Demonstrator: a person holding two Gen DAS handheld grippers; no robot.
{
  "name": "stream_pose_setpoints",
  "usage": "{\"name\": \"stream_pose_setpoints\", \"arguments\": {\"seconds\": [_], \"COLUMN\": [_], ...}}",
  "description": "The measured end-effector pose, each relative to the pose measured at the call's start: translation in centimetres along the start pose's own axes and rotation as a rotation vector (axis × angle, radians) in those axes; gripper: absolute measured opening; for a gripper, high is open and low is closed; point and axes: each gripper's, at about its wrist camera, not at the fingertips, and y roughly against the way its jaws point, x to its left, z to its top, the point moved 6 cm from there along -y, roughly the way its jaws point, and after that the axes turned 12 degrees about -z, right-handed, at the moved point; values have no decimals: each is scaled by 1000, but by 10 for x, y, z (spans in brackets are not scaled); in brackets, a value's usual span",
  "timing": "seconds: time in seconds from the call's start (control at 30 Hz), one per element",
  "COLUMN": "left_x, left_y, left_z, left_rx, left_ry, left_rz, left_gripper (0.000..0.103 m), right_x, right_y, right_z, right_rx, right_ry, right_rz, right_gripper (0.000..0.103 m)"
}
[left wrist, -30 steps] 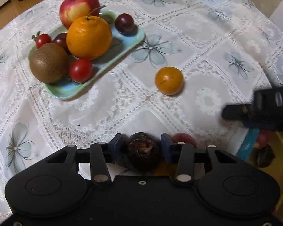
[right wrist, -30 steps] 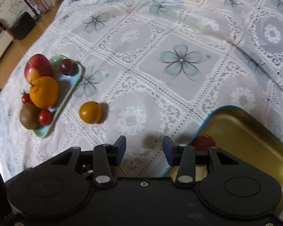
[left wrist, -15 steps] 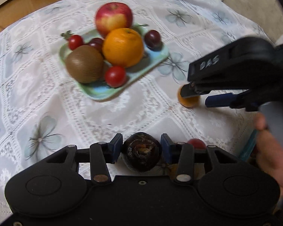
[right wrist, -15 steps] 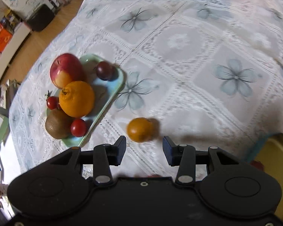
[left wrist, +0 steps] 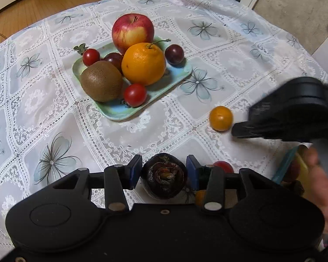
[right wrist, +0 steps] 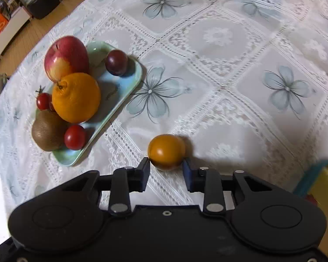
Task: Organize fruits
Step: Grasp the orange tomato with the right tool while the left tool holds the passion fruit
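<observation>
While the left gripper (left wrist: 164, 172) clamps a dark round fruit (left wrist: 164, 180) above the cloth, prob. bound for the green tray (left wrist: 177, 77), the right gripper (right wrist: 166, 170) is closing w/ the small orange fruit (right wrist: 166, 151) between its tips, pads not clearly pressing yet. Tray is crowded: apple (left wrist: 132, 30), big orange (left wrist: 143, 63), kiwi (left wrist: 101, 80). Free spot is by its near-right edge; bare tablecloth (right wrist: 229, 65) all round gives room
</observation>
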Motion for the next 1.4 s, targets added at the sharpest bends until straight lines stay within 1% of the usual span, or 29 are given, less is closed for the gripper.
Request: {"name": "stream_pose_setpoints", "arguments": {"seconds": [0.03, 0.07, 0.1, 0.17, 0.23, 0.27, 0.3, 0.37, 0.4, 0.43, 0.57, 0.6, 0.73, 0.83, 0.9, 0.93, 1.0, 1.1, 1.13, 1.2, 1.23, 1.27, 1.3, 1.33, 1.4], "left_x": [-1, -2, -3, -4, -3, -2, -1, 1, 1, 1, 5, 7, 15, 17, 16, 16, 16, 19, 19, 17, 16, 15, 14, 14, 15], "left_y": [2, 3, 4, 7, 8, 9, 9, 10, 11, 12, 16, 18, 19, 18, 16, 16, 15, 13, 13, 13, 13, 13, 13, 14, 17], "left_z": [-1, -2, -3, -4, -6, -6, -6, -5, -5, -4, -2, -1, 2, 3, 3, 3, 3, 3, 3, 3, 3, 3, 2, 2, 2], "left_rx": [-4, -4, -4, -6, -7, -8, -9, -12, -14, -17, -32, -36, -47, -50, -47, -45, -43, -40, -39, -38, -38, -38, -39, -40, -45], "left_ry": [-2, -2, -2, 0, 2, 2, 5, 10, 7, 5, 10, 18, 52, 61, 59, 58, 62, 60, 62, 57, 52, 49, 47, 46, 51], "left_rz": [-6, -14, -24, -37, -33, -28, -23, -18, -16, -14, -17, -20, -24, -20, -22, -25, -27, 2, -1, -5, -6, -8, -12, -18, -32], "left_gripper": [51, 51, 51, 51, 51, 51, 51, 51, 51, 51, 51, 51, 51, 51, 51, 51, 51, 51, 51, 51, 51, 51, 51, 51, 51], "right_x": [-5, -11, -18, -33, -45, -49, -51, -55, -54, -53, -41, -36, -15, 0, 8, 13, 21, 35, 39, 44, 45, 46, 47, 46, 37], "right_y": [7, 13, 20, 33, 44, 47, 50, 54, 55, 56, 51, 47, 32, 24, 15, 11, 5, -4, -7, -17, -18, -16, -15, -12, -6], "right_z": [-2, -4, -6, -10, -14, -16, -18, -20, -21, -22, -25, -24, -18, -11, -5, -3, 1, 0, -2, -7, -9, -10, -12, -13, -15], "right_rx": [-6, -5, -4, -18, -32, -37, -41, -47, -44, -38, -25, -23, 4, 2, -7, -13, -33, -13, 1, 15, 3, -12, -17, -18, -12], "right_ry": [-2, -4, -13, -55, -74, -69, -65, -74, -71, -63, -54, -53, -45, -43, -42, -36, -23, 2, 11, 44, 57, 79, 103, 115, 91], "right_rz": [4, 6, 6, 16, 23, 21, 15, 7, 6, 8, 0, -4, -2, 4, -31, -50, -31, -10, -12, -40, -57, -79, -96, -109, -112], "right_gripper": [2, 5, 1, 2, 5, 7, 11, 14, 19, 28, 30, 33, 35, 38, 39, 44, 47, 47, 43, 38, 22, 5, 0, 0, 0]}}
